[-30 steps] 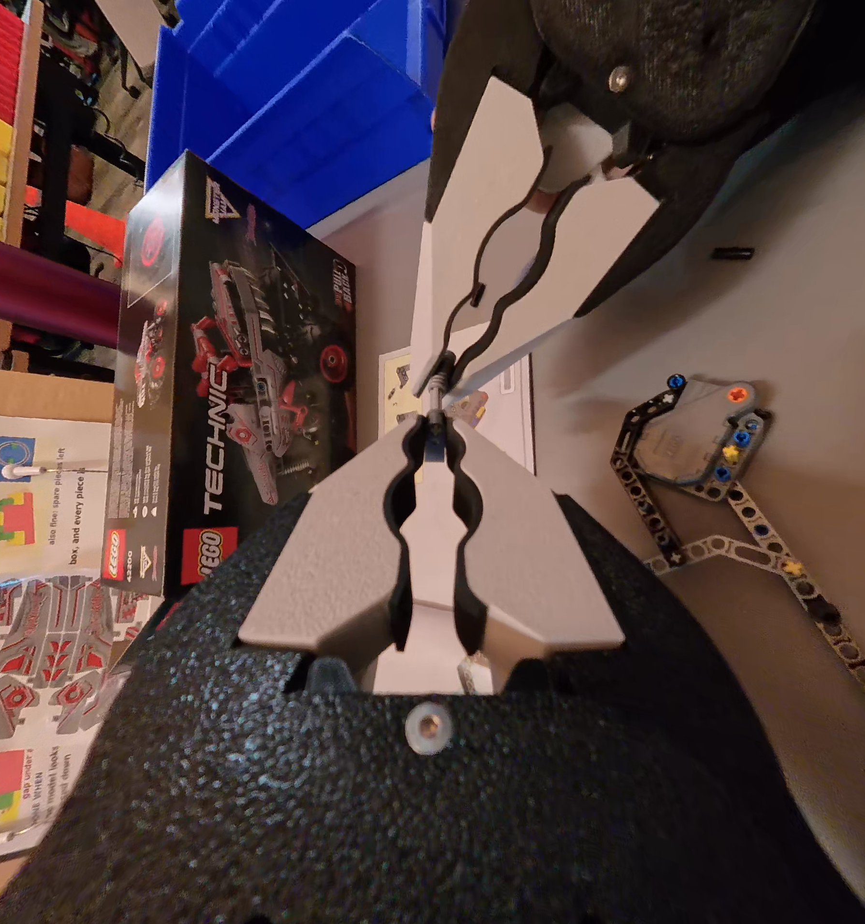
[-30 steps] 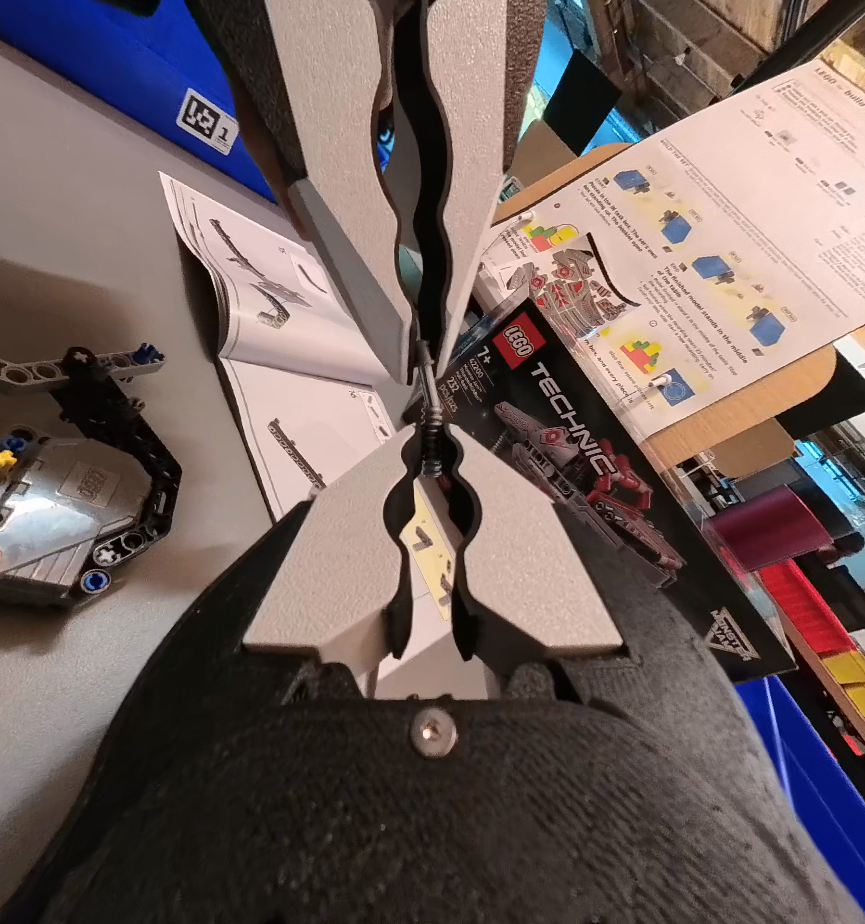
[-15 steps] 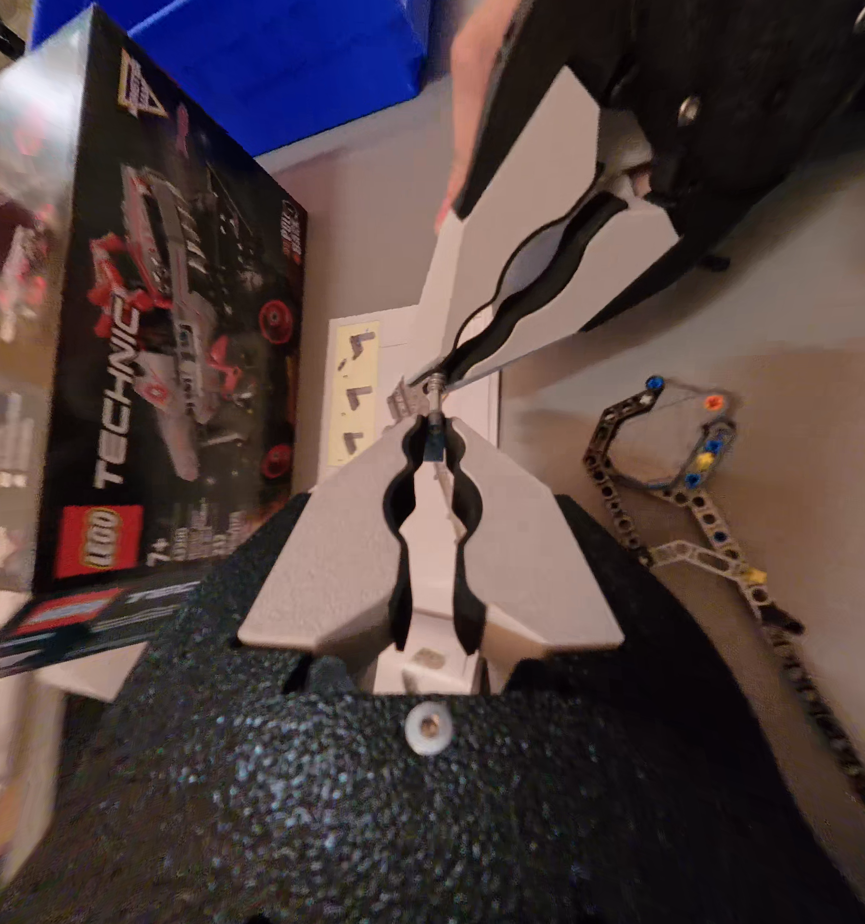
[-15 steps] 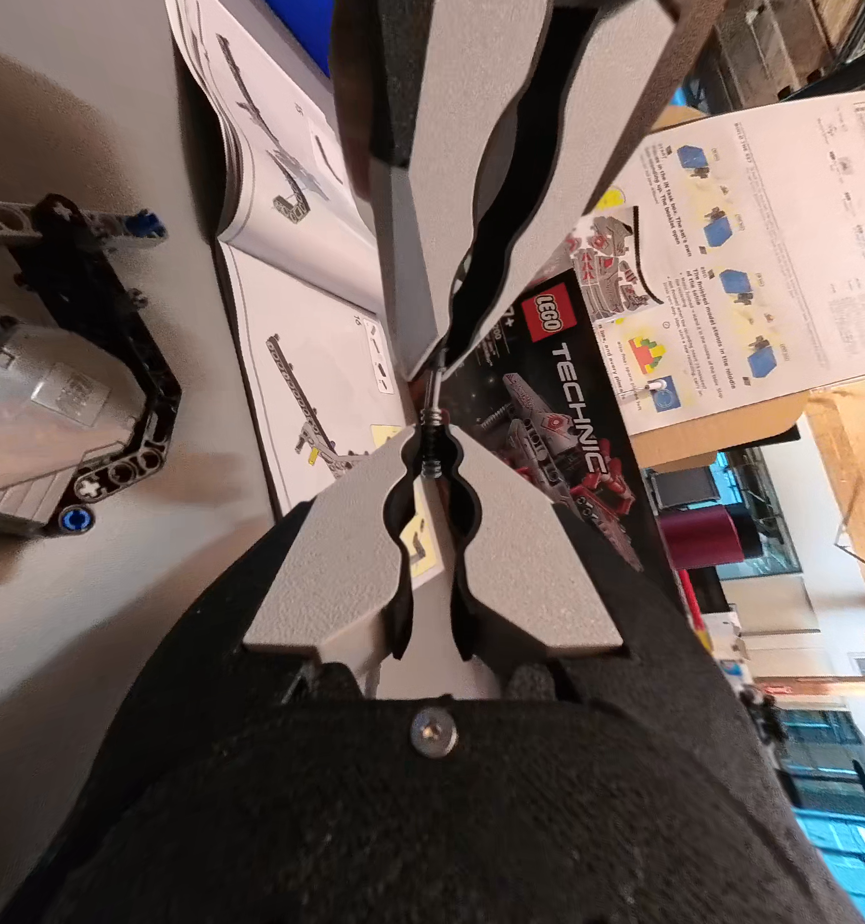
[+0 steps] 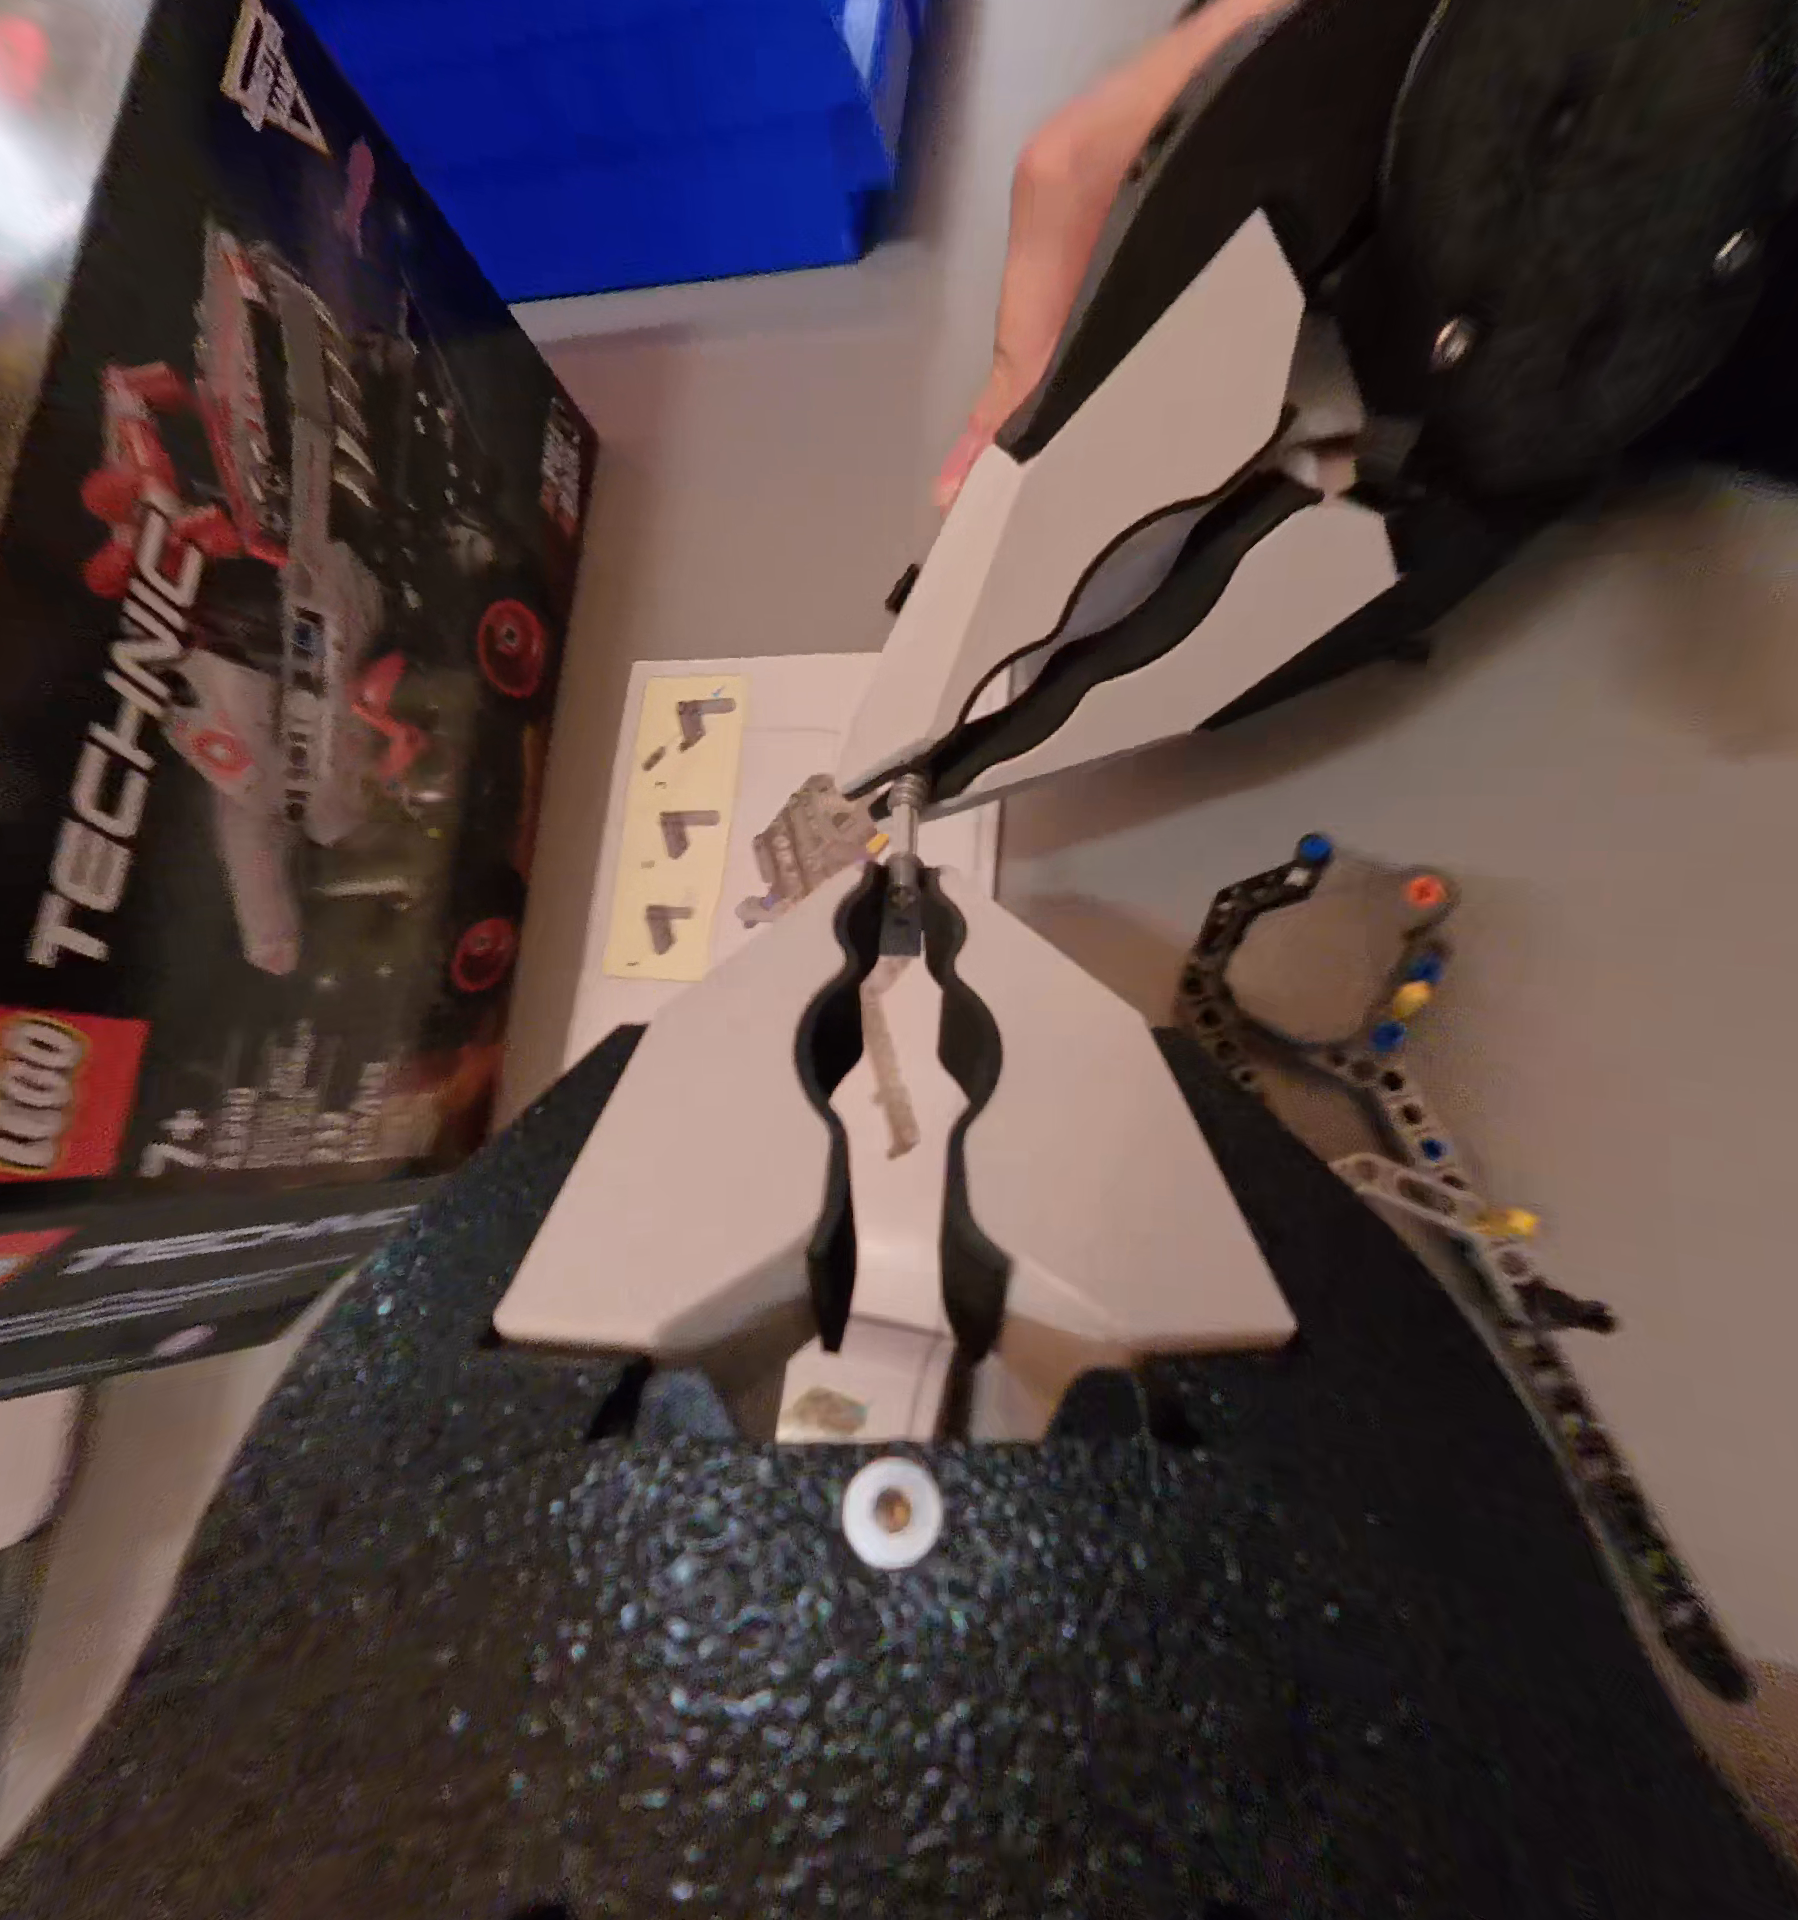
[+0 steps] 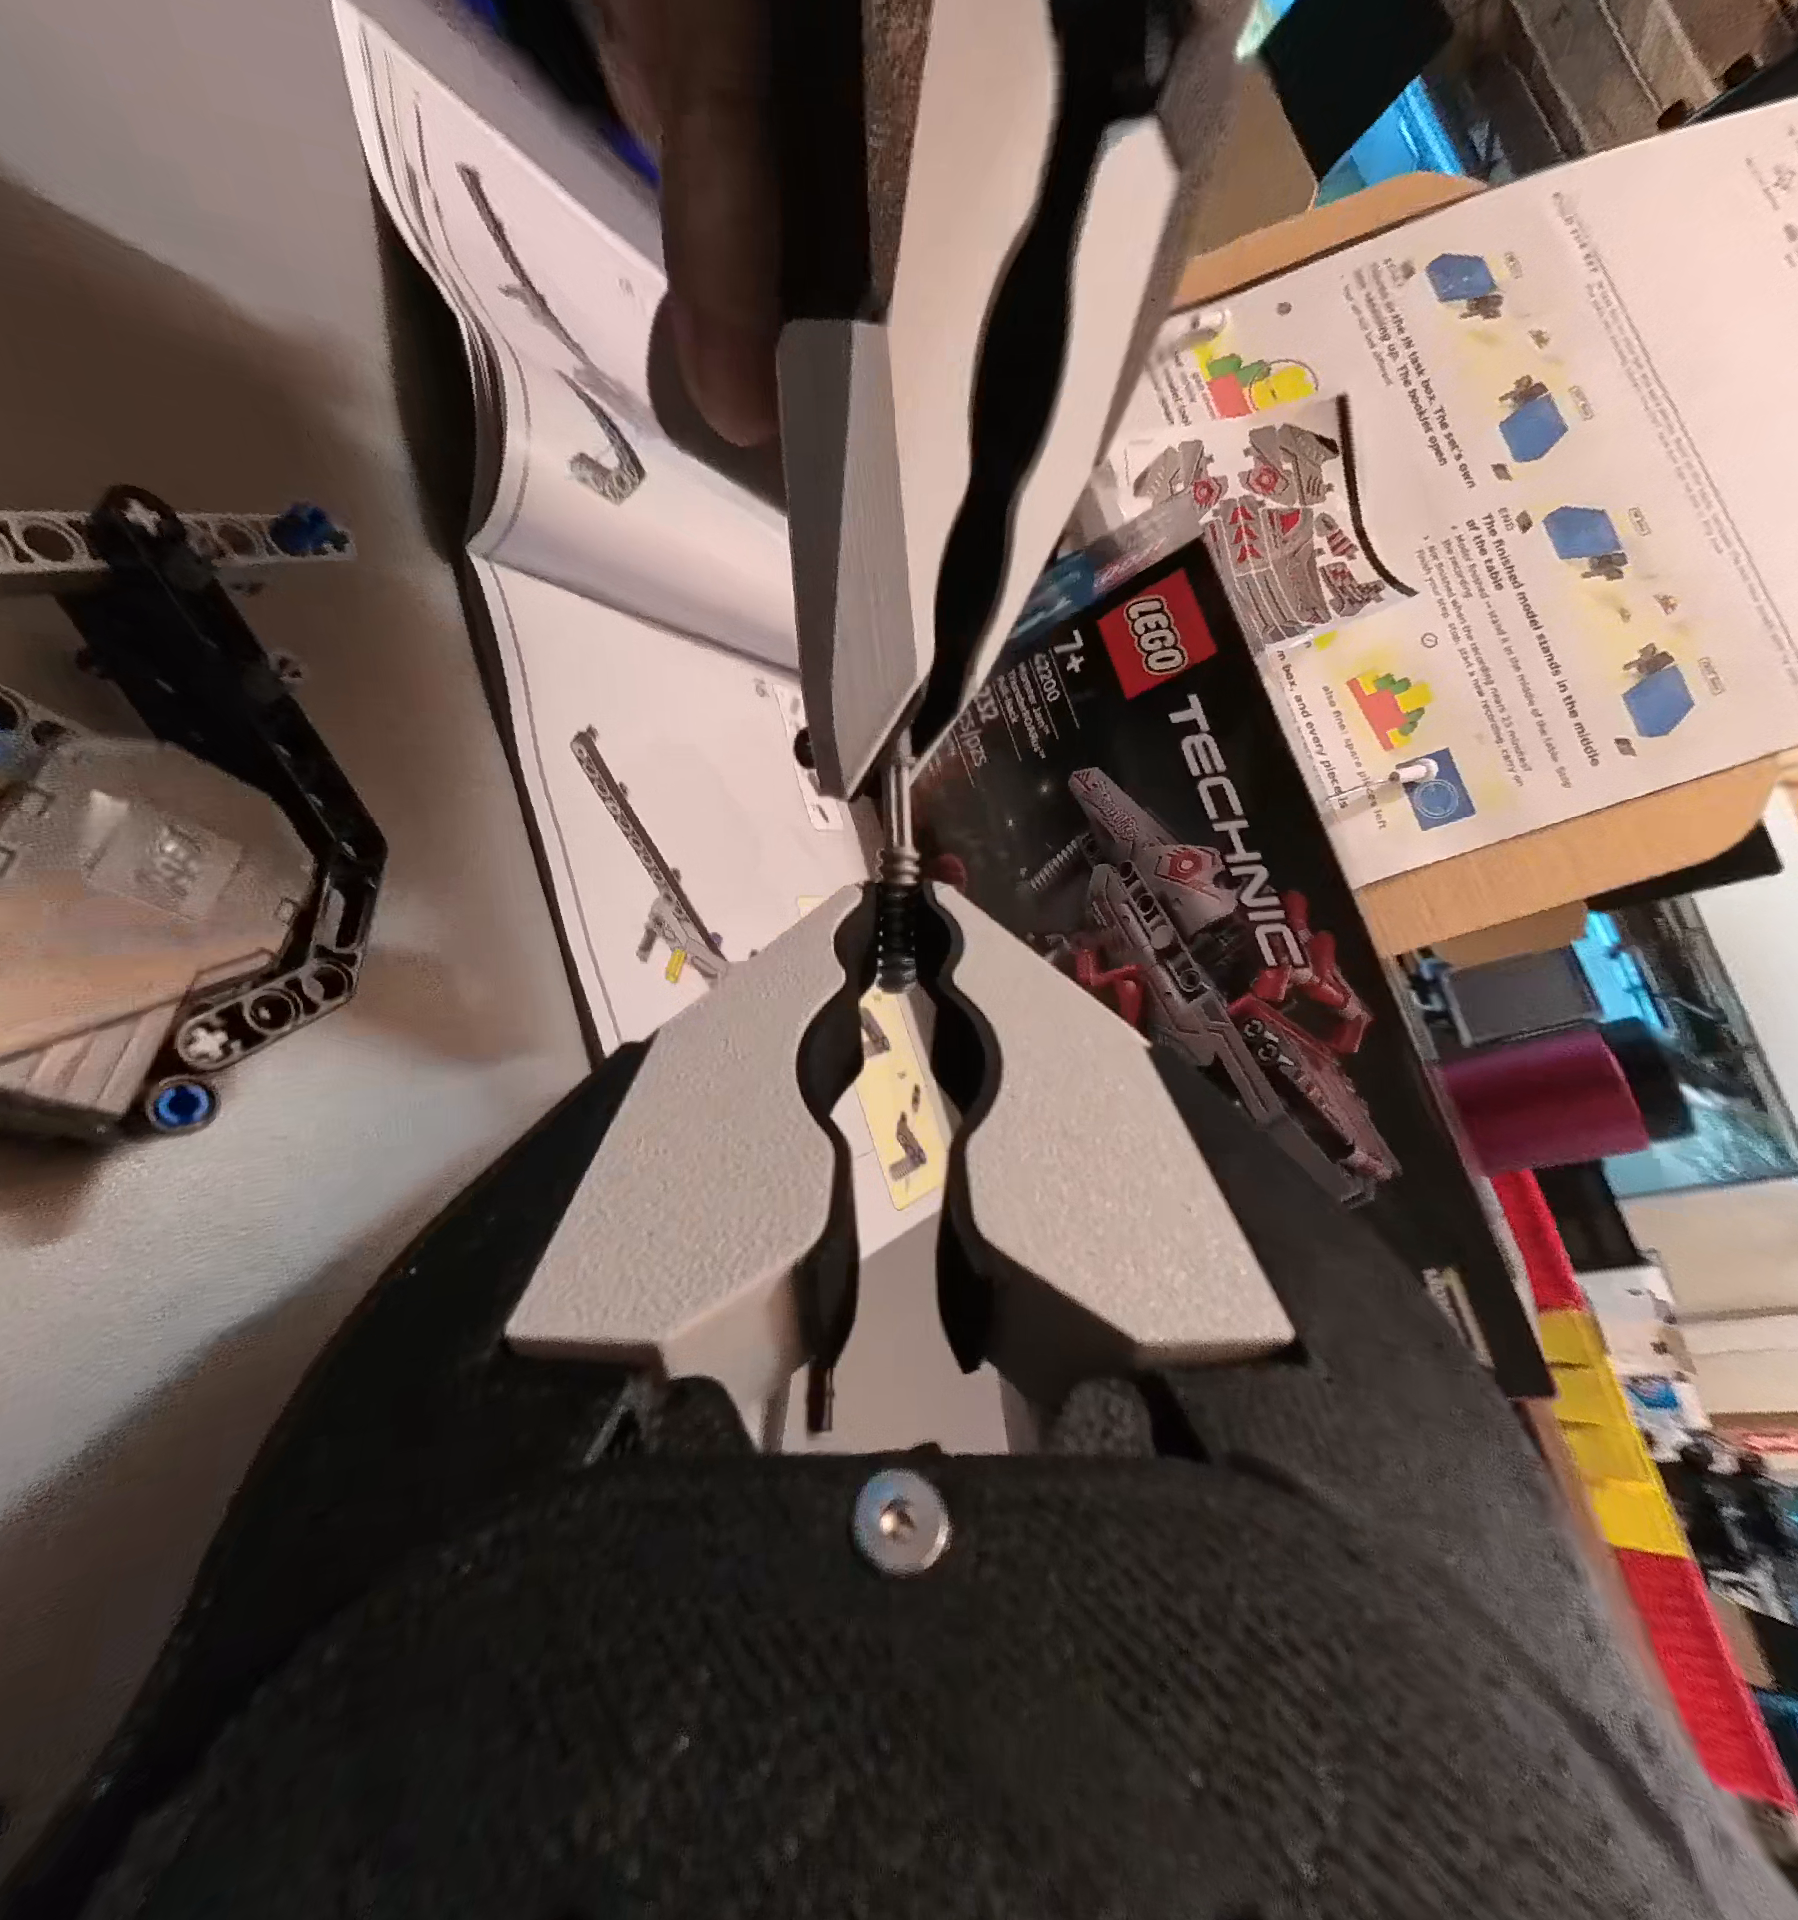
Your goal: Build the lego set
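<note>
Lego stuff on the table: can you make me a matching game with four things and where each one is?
Things
1. spring rod
2. lego box
3. instruction book
4. half-built frame

Places
A. lying open on the table, under both claws
B. flat on the table, off to the side, nobody holding it
C. pinched between the tips of both claws
D. propped up behind the open book

Pairs: 1-C, 2-D, 3-A, 4-B

Printed writing and a logo are seen on the black set box (image 5: 251, 665); a sheet of printed text (image 6: 1560, 499) is seen beyond.
</note>
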Tool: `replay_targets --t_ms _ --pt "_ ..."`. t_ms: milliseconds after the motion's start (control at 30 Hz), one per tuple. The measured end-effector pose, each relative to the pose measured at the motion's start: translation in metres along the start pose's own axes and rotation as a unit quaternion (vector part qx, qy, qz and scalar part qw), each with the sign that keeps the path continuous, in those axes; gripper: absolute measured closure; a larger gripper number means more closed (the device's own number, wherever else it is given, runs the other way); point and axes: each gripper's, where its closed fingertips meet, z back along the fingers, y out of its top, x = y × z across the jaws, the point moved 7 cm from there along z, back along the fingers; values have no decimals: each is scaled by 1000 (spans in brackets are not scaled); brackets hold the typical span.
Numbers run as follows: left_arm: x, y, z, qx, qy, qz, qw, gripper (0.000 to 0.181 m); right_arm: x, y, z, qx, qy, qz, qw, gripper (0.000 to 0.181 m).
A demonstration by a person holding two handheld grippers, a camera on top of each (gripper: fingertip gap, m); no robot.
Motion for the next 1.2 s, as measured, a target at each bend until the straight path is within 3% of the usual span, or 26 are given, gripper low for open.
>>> replay_targets --t_ms 133,433,633,800,1000,1200 --pt "4 2 -5 -36 43 -42 998 176 -3 -1 -4 -28 -6 11 1000 176" --pt "-3 -11 -6 16 -86 133 987 177 -6 -1 -3 -6 32 -17 999 177" --pt "1 -5 -7 -11 -11 -10 1000 176 -6 -2 -4 -14 30 -17 999 176" --pt "7 3 -11 -76 84 -110 987 177 -4 -2 -5 -43 15 -1 999 176" --pt "9 7 -16 -113 118 -76 984 176 -4 0 -8 -104 -27 68 992 177" --pt "6 -5 -19 -86 40 -15 995 177 -13 0 -10 -125 -9 129 984 177"
